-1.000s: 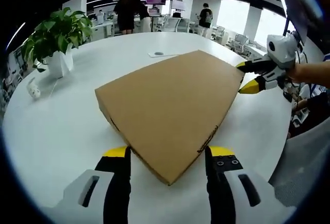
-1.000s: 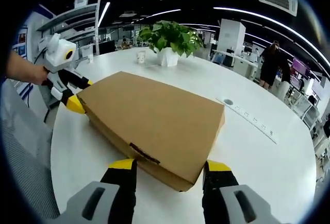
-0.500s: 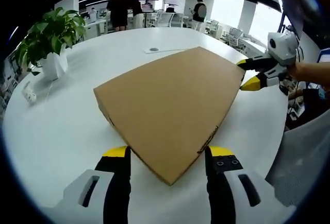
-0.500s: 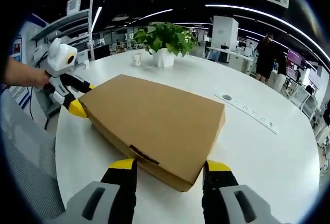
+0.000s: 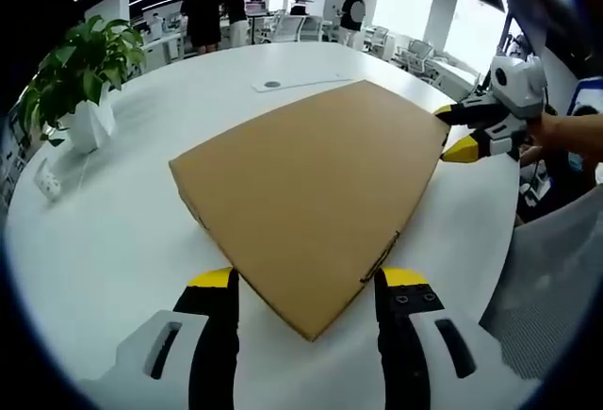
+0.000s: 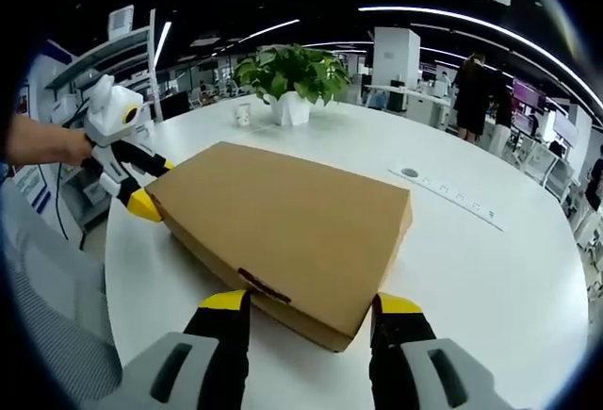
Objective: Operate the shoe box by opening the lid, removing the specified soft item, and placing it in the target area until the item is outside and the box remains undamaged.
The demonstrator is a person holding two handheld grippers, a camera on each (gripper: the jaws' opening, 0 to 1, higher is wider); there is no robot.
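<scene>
flat brown cardboard shoe box (image 5: 306, 207) lies closed on round white bench (image 5: 104, 240) | left tool (image 5: 306, 283) jaws wide, straddling one corner | right tool (image 6: 306, 306) wide at opposite corner | likely light, thin-walled, crushable | take lid edge at corners, lift evenly

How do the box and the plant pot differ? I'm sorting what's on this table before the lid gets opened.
The box is brown cardboard, while the pot is white. The box lies flat, wide and low with its lid shut; the pot stands upright holding a green leafy plant. The box sits at the near edge, a corner between each gripper's open jaws; the pot stands farther back, untouched. Both rest on the white table.
</scene>
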